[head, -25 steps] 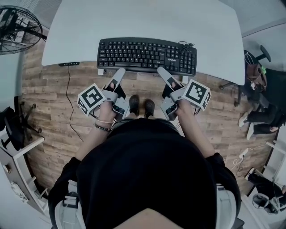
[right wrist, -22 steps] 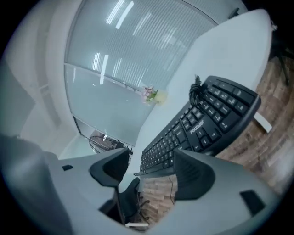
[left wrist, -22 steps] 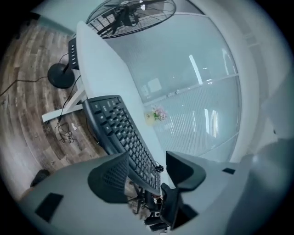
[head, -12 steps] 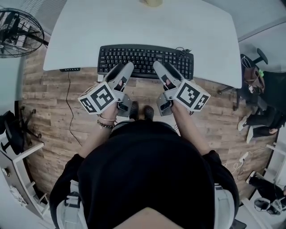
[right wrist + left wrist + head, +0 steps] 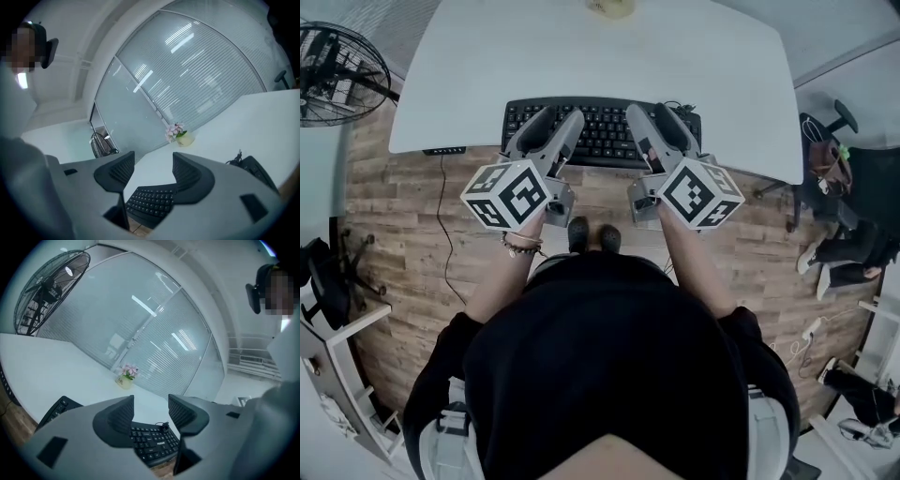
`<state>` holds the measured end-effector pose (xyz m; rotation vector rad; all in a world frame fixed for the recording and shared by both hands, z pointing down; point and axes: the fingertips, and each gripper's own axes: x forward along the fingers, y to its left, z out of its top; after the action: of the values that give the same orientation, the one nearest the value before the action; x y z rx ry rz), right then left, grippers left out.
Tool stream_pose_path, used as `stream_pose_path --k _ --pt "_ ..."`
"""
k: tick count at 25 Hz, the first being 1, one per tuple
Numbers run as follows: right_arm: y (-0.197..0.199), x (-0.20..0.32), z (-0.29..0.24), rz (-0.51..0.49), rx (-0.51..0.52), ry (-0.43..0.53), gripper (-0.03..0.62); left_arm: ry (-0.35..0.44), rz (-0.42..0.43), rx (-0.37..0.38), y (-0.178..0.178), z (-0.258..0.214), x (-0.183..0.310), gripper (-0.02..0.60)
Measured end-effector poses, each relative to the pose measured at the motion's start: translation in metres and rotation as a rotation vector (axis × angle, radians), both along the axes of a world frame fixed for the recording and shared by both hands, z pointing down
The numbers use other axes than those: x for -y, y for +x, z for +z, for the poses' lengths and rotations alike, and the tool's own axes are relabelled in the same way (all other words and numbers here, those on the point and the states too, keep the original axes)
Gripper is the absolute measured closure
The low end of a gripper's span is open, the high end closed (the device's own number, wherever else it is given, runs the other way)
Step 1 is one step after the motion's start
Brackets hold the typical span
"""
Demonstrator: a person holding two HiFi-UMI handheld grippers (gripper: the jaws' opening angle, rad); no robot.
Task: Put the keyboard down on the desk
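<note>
The keyboard [image 5: 605, 131] takes up the near edge of the desk [image 5: 469, 66], its cable [image 5: 682, 101] bunched at the right back corner. Beyond it the white top lies open to me on both sides and straight ahead, up to the flower pot [image 5: 612, 7] at the far edge. A glass wall [image 5: 140, 324] closes off the far side. The fan [image 5: 337, 66] stands off the left end, well apart.
</note>
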<state>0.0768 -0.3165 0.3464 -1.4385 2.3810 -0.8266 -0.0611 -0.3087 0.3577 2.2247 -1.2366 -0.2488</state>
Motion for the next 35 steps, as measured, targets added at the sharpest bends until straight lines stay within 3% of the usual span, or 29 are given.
stream_pose_path --k 9,19,25,29,35 --pt "-0.004 0.005 -0.020 0.011 -0.054 0.092 0.427 0.095 0.010 0.034 0.010 -0.026 0.011 0.399" --pt "-0.010 0.006 -0.035 0.007 -0.082 0.156 0.511 0.146 0.026 0.068 0.015 -0.038 0.012 0.472" --pt "-0.012 0.001 -0.044 0.009 -0.093 0.187 0.561 0.164 0.011 0.061 0.014 -0.045 0.009 0.558" --pt "-0.013 -0.001 -0.044 0.013 -0.094 0.189 0.588 0.156 0.019 0.015 0.016 -0.050 0.006 0.569" --pt "-0.018 -0.007 -0.051 0.004 -0.107 0.215 0.588 0.173 0.029 0.021 0.018 -0.053 0.004 0.569"
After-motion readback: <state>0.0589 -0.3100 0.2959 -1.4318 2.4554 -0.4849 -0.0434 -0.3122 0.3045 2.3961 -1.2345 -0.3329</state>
